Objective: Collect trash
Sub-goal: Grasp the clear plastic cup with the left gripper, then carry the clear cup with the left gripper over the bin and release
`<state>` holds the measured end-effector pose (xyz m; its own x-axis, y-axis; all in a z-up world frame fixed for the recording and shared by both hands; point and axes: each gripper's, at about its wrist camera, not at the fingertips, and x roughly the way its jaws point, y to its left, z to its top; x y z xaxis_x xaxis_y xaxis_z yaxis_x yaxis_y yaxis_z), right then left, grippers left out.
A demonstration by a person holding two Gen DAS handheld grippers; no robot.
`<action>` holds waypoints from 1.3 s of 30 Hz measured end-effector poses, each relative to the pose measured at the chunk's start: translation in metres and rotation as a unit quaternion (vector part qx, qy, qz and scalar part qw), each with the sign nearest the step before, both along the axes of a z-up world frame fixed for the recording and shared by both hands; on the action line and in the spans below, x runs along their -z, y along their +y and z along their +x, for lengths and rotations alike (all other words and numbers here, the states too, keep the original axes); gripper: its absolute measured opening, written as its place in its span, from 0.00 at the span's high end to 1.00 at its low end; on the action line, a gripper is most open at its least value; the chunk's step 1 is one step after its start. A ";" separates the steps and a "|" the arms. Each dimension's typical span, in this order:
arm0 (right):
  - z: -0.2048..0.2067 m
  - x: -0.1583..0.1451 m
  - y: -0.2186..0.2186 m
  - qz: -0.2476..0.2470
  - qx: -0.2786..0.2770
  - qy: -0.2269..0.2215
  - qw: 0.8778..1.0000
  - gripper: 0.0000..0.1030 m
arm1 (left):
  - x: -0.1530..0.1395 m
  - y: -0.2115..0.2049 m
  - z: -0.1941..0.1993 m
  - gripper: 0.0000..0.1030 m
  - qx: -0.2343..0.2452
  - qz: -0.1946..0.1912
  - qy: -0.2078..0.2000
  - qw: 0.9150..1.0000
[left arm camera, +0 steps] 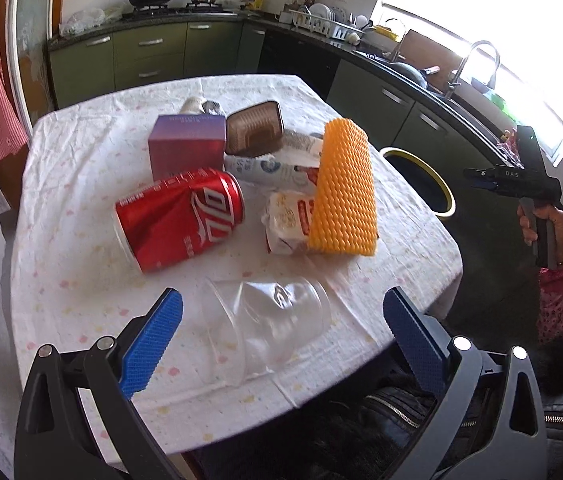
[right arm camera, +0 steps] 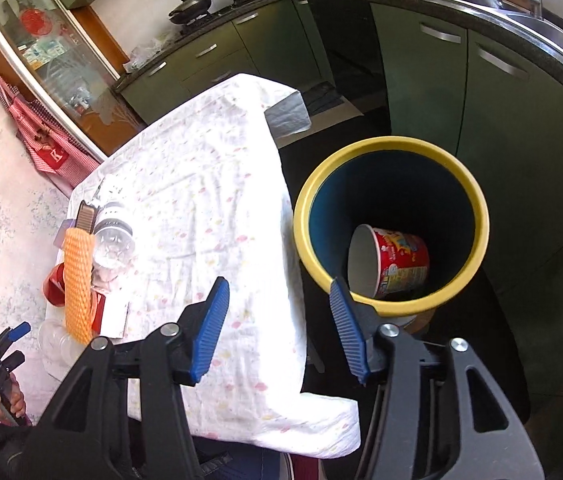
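My left gripper [left arm camera: 281, 340] stands open low over the near edge of the table [left arm camera: 81, 184]. A crushed clear plastic cup [left arm camera: 269, 320] lies on the cloth between its blue pads, and neither pad touches it. Behind the cup lie a dented red cola can [left arm camera: 179, 218], a white wrapper [left arm camera: 285, 224] and an orange foam net [left arm camera: 343, 188]. My right gripper [right arm camera: 279, 332] is open and empty, above the gap between table and yellow-rimmed bin [right arm camera: 389, 148]. A red paper noodle cup [right arm camera: 393, 264] lies inside the bin.
A purple box [left arm camera: 187, 148], a brown plastic tray [left arm camera: 255, 128] and a white bottle [left arm camera: 269, 168] sit further back on the table. Green kitchen cabinets [left arm camera: 153, 52] and a sink counter curve round behind. The bin stands on the floor off the table's right side.
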<state>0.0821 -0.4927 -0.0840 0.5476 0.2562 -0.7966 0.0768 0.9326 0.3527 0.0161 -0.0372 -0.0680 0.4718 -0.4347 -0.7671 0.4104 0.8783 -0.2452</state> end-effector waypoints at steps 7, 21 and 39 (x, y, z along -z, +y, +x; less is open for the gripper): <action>-0.030 -0.013 0.027 -0.014 -0.017 -0.010 1.000 0.48 | 0.025 -0.008 -0.002 0.08 0.019 0.001 0.025 1.000; -0.025 -0.006 0.041 -0.009 -0.041 -0.013 0.999 0.47 | 0.041 -0.026 0.006 0.94 0.042 0.018 0.015 0.999; -0.057 -0.017 0.001 -0.002 0.020 -0.059 0.998 0.47 | -0.078 -0.108 0.008 0.95 0.156 0.075 -0.175 0.969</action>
<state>0.0249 -0.4920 -0.0666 0.6480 0.2287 -0.7265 0.0716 0.9313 0.3570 0.0244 -0.1450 0.0100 0.5787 -0.4936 -0.6492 0.6962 0.7136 0.0779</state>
